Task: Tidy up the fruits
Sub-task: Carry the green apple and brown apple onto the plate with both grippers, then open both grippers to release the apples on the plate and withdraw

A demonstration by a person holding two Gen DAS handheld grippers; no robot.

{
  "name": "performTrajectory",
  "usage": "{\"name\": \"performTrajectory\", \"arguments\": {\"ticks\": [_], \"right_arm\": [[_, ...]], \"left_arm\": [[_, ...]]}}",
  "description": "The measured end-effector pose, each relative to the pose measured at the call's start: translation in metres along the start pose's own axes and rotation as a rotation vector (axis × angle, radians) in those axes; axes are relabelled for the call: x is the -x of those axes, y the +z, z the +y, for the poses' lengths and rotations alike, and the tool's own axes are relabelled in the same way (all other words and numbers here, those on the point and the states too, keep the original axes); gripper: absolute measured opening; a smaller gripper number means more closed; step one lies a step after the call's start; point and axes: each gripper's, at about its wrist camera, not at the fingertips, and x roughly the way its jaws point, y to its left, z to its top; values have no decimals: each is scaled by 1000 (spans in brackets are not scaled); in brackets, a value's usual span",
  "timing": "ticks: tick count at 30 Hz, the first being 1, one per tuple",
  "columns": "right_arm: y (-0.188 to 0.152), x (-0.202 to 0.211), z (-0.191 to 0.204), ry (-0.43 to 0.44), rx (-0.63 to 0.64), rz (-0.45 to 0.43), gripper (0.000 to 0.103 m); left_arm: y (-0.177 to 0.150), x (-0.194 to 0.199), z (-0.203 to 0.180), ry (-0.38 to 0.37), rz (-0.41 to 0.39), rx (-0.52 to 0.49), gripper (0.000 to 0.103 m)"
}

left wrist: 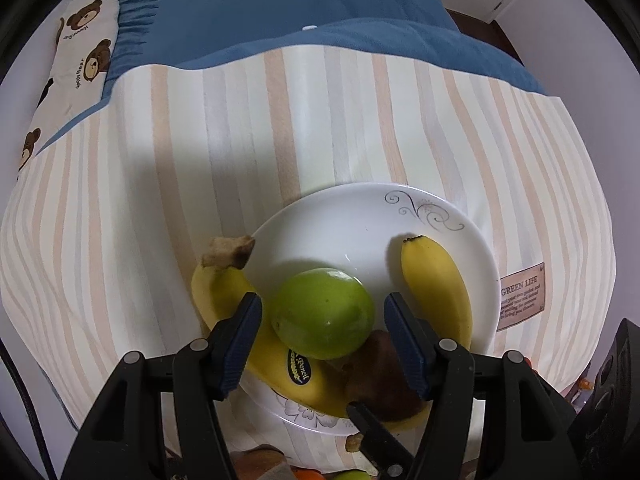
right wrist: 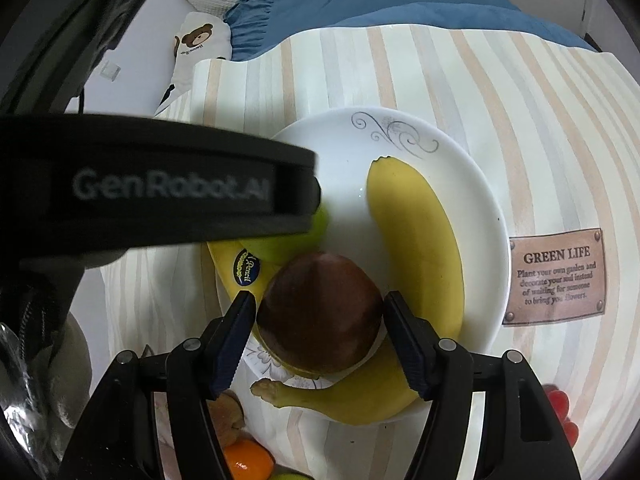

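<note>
Overhead, the left gripper (left wrist: 322,314) straddles a green apple (left wrist: 323,313) at lower centre, fingers (left wrist: 240,344) parted with a visible gap either side. The right gripper (right wrist: 318,314) brackets a dark reddish-brown fruit (right wrist: 320,312); whether its pads touch the skin cannot be told. Both fruits sit in a white plate (left wrist: 360,216) with two bananas, one (left wrist: 224,292) at the left rim, another (right wrist: 416,240) curving along the right. Beneath lies a striped tablecloth (left wrist: 240,120), and a blue blanket (left wrist: 280,4) fills the upper frame.
</note>
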Motion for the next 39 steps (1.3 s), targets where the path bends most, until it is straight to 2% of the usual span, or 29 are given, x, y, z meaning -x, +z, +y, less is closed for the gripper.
{"name": "performTrajectory", "arguments": {"ticks": [3,5,7,10,13,15,19,24,32,39], "right_arm": [[-3,4,1,-1,-3,-8,70],[-6,10,2,-10,-4,-13,76],[-9,17,-1,-25,-7,-18,87],[-15,24,-8,-67,-15,-21,94],[-22,33,-14,-104,-12,-39,95],[-39,49,-24,-123,-9,-48,95],[-44,63,-29,-163,-4,-69,95],[-53,80,-28,-193,15,-99,95],[-78,125,-2,-230,81,-200,95],[-104,180,22,-242,123,-311,95]], "left_arm": [[-9,9,0,-4,-12,9,69],[-16,16,3,-11,-24,19,75],[-22,23,5,-14,-37,31,83],[-34,34,7,1,-66,46,85],[-46,43,14,0,-87,70,85],[-59,50,17,6,-102,85,85],[-82,64,26,24,-123,115,85],[-109,84,31,60,-192,137,85],[-152,127,22,120,-327,137,85],[-185,166,12,132,-427,127,85]]}}
